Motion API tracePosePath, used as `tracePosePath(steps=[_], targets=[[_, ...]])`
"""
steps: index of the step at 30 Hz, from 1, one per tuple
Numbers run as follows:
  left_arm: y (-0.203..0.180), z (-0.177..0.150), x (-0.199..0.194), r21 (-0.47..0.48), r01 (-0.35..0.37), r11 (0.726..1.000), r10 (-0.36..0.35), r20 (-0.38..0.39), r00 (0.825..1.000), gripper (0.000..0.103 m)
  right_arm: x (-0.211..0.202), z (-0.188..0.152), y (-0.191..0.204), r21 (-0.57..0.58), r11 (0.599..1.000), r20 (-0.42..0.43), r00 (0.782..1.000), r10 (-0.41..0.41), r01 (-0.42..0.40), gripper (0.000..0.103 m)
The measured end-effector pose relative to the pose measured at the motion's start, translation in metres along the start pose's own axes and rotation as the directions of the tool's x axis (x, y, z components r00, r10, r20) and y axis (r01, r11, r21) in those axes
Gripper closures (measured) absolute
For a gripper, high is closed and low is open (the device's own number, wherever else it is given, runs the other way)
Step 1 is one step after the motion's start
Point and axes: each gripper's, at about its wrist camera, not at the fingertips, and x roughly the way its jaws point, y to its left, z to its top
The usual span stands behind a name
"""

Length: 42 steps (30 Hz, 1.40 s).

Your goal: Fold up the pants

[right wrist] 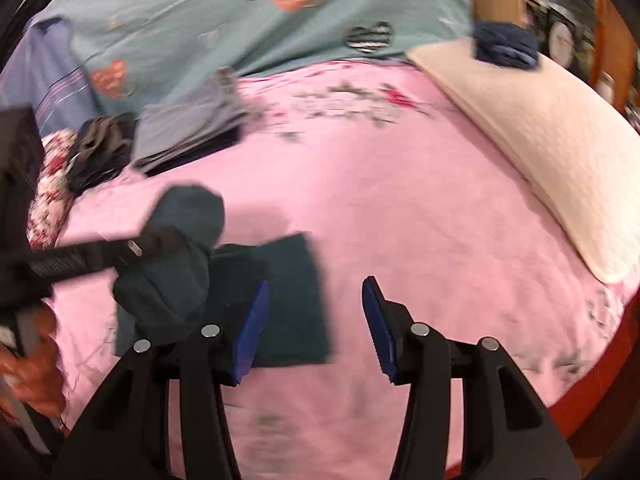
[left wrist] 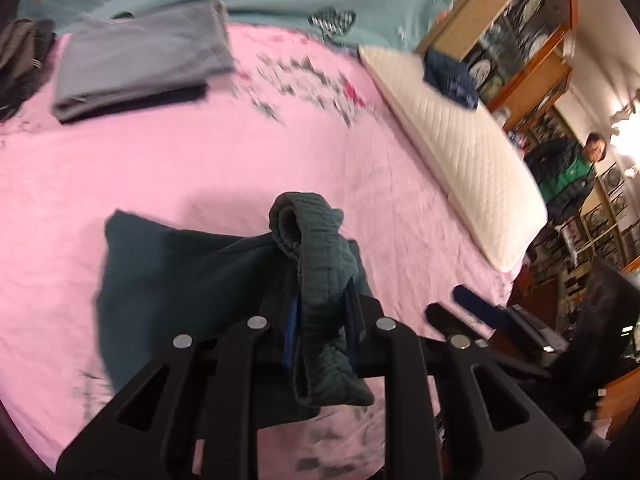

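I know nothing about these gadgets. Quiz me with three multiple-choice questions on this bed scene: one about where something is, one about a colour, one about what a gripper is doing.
1. Where does the folded grey garment lie?
A. on the pink sheet
B. on the white quilted pillow
C. on the floor

2. What colour are the pants being handled?
A. red
B. dark teal
C. yellow

3. What is the right gripper doing?
A. clamping the pillow
B. gripping the grey garment
C. open, holding nothing

Answers: 1 A, it rests on the pink sheet far from the pillow. 2 B, the cloth clamped in the left gripper is dark teal. 3 C, its blue pads stand apart with only sheet between them.
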Motion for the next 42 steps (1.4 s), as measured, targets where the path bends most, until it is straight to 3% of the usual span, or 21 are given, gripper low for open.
tracePosePath(steps=[4, 6, 8, 9, 12, 14, 16, 18, 20, 21, 22, 25, 27, 30, 33, 35, 37, 39, 42], targets=[[-0.027, -0.008, 0.057, 0.024, -0.102, 0.995, 0.103, -0.067, 0.992, 0.083, 0.002, -0.004, -0.04, 0.04, 0.999, -0.02, 1.0, -0.014, 0.015, 0.053], [-0.029, -0.01, 0.066, 0.005, -0.123, 0.992, 0.123, -0.094, 0.988, 0.066, 0.006, -0.003, -0.048, 0.049, 0.999, -0.029, 1.0, 0.0, 0.002, 0.053], [-0.037, -0.011, 0.055, -0.001, -0.11, 0.994, 0.11, -0.072, 0.991, 0.025, 0.007, 0.0, -0.054, 0.057, 0.998, -0.03, 0.999, 0.019, -0.017, 0.053], [-0.043, -0.01, 0.042, 0.018, -0.121, 0.993, 0.121, -0.036, 0.992, 0.018, 0.006, 0.003, -0.056, 0.061, 0.998, -0.024, 0.999, 0.035, -0.033, 0.053], [-0.046, -0.008, 0.0, 0.064, -0.149, 0.987, 0.144, 0.074, 0.987, 0.012, 0.004, 0.02, -0.049, 0.038, 0.993, 0.011, 0.994, 0.112, -0.112, 0.053], [-0.031, -0.01, -0.024, 0.034, -0.231, 0.972, 0.226, 0.123, 0.966, 0.011, 0.004, 0.031, -0.035, 0.01, 0.981, 0.02, 0.981, 0.192, -0.192, 0.053], [-0.006, -0.011, -0.035, -0.005, -0.295, 0.955, 0.294, 0.121, 0.948, 0.011, 0.009, 0.038, -0.011, -0.043, 0.954, 0.004, 0.955, 0.297, -0.296, 0.053], [0.021, -0.015, -0.037, -0.055, -0.331, 0.942, 0.335, 0.105, 0.936, 0.015, 0.021, 0.041, 0.017, -0.098, 0.916, -0.043, 0.921, 0.386, -0.389, 0.053], [0.042, -0.018, -0.032, -0.074, -0.336, 0.939, 0.341, 0.076, 0.937, 0.027, 0.038, 0.04, 0.04, -0.132, 0.875, -0.113, 0.884, 0.453, -0.465, 0.053], [0.052, -0.021, -0.025, -0.075, -0.323, 0.943, 0.327, 0.046, 0.944, 0.029, 0.05, 0.036, 0.051, -0.159, 0.873, -0.154, 0.885, 0.44, -0.462, 0.053], [0.061, -0.023, -0.017, -0.075, -0.321, 0.944, 0.323, 0.023, 0.946, 0.037, 0.063, 0.032, 0.057, -0.182, 0.885, -0.187, 0.898, 0.398, -0.429, 0.053], [0.083, -0.036, 0.016, -0.044, -0.366, 0.93, 0.363, -0.062, 0.93, 0.044, 0.104, 0.019, 0.05, -0.176, 0.924, -0.273, 0.918, 0.286, -0.34, 0.056], [0.098, -0.047, 0.036, -0.021, -0.395, 0.919, 0.391, -0.102, 0.915, 0.042, 0.112, 0.013, 0.041, -0.156, 0.923, -0.277, 0.912, 0.302, -0.352, 0.061], [0.097, -0.048, 0.041, 0.018, -0.405, 0.914, 0.405, -0.079, 0.911, 0.04, 0.112, 0.017, 0.043, -0.127, 0.933, -0.313, 0.906, 0.284, -0.337, 0.06], [0.089, -0.038, 0.02, 0.029, -0.391, 0.92, 0.392, -0.068, 0.917, 0.039, 0.1, 0.028, 0.05, -0.138, 0.943, -0.327, 0.913, 0.245, -0.302, 0.058], [0.087, -0.031, -0.008, 0.026, -0.402, 0.915, 0.401, 0.021, 0.916, 0.018, 0.084, 0.034, 0.054, -0.164, 0.946, -0.297, 0.928, 0.224, -0.28, 0.056], [0.092, -0.024, -0.022, 0.01, -0.408, 0.913, 0.407, 0.056, 0.912, 0.017, 0.071, 0.04, 0.055, -0.185, 0.953, -0.274, 0.944, 0.186, -0.241, 0.047], [0.104, -0.016, -0.024, -0.011, -0.383, 0.924, 0.384, 0.047, 0.922, 0.017, 0.066, 0.043, 0.055, -0.204, 0.957, -0.252, 0.956, 0.152, -0.206, 0.046], [0.123, -0.01, -0.01, -0.031, -0.374, 0.927, 0.374, -0.003, 0.927, 0.017, 0.073, 0.046, 0.052, -0.209, 0.962, -0.266, 0.957, 0.119, -0.178, 0.046]])
